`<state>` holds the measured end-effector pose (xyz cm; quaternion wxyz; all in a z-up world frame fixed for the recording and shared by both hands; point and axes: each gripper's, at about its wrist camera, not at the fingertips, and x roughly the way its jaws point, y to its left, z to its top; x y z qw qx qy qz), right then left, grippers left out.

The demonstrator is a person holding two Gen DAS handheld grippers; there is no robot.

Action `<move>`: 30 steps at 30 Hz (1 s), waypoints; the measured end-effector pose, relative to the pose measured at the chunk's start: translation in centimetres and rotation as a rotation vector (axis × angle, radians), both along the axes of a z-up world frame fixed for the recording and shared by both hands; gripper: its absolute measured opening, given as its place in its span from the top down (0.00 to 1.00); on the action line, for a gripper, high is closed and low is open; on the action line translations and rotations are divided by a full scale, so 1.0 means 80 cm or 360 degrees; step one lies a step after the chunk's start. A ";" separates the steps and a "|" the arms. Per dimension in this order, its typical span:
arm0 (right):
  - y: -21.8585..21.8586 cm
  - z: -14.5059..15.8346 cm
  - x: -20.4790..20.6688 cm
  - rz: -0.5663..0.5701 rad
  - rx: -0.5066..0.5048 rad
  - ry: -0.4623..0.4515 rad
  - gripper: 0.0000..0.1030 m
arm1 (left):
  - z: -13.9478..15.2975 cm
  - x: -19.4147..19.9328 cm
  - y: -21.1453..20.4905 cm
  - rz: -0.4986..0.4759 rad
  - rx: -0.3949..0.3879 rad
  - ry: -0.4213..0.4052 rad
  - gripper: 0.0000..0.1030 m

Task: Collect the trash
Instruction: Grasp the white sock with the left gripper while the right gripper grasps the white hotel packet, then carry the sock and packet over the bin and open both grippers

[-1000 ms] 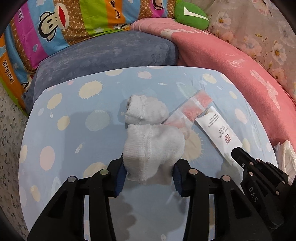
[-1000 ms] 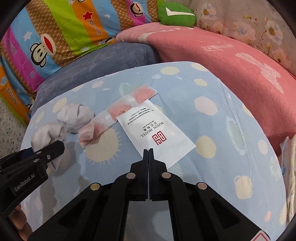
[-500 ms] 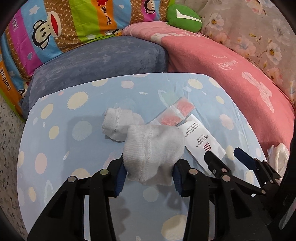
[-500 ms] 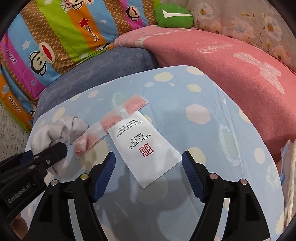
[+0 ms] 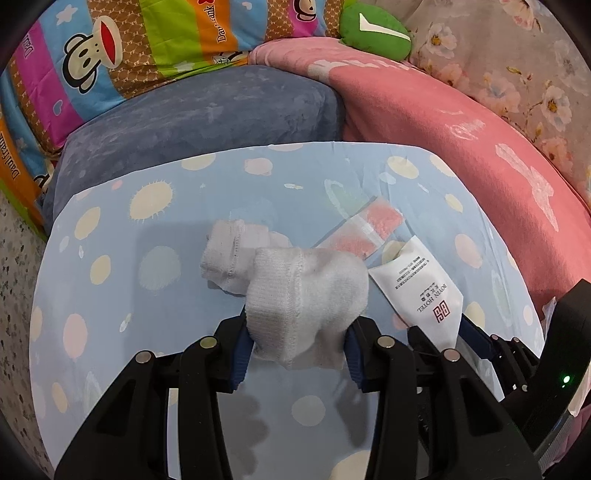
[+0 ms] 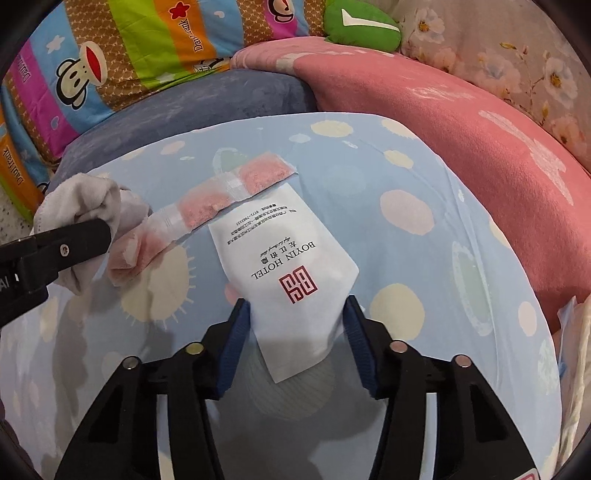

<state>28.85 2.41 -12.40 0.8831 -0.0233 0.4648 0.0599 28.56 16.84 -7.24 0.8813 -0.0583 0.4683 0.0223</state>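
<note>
My left gripper (image 5: 297,345) is shut on a white sock (image 5: 306,295) and holds it above the blue dotted sheet (image 5: 155,229). A second white sock (image 5: 225,254) lies on the sheet just beyond it. My right gripper (image 6: 297,332) has its pads on both sides of a white "BOYIN HOTEL" packet (image 6: 291,269), whose near end is lifted and pinched between them. The packet also shows in the left wrist view (image 5: 421,291). A clear strip with pink pads (image 6: 221,195) lies beside the packet, touching its far corner. The held sock shows at the left of the right wrist view (image 6: 85,206).
A grey-blue cushion (image 5: 199,122) borders the sheet at the back. A pink blanket (image 6: 461,125) lies along the right. A striped monkey-print quilt (image 5: 122,48) and a green plush (image 6: 362,26) are behind. White crumpled plastic (image 6: 576,369) sits at the right edge.
My right gripper opened from shut, moved forward, and closed around the hotel packet's near end. My left gripper lifted the sock and drew back slightly.
</note>
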 end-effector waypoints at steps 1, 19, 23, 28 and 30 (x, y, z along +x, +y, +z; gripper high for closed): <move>-0.003 0.001 -0.001 -0.0008 0.0008 0.0011 0.63 | 0.000 -0.002 -0.001 -0.0001 -0.0001 0.0003 0.61; -0.114 0.072 -0.095 -0.0250 0.0186 -0.0107 0.88 | 0.042 -0.059 -0.100 -0.0195 -0.0024 -0.0061 0.61; -0.153 0.100 -0.120 -0.0334 0.0219 -0.0172 0.88 | 0.059 -0.072 -0.142 -0.0279 -0.0015 -0.0098 0.61; -0.205 0.127 -0.154 -0.0439 0.0232 -0.0242 0.88 | 0.077 -0.090 -0.206 -0.0414 -0.0006 -0.0136 0.61; -0.227 0.134 -0.167 -0.0486 0.0233 -0.0266 0.88 | 0.082 -0.097 -0.232 -0.0472 0.0003 -0.0147 0.61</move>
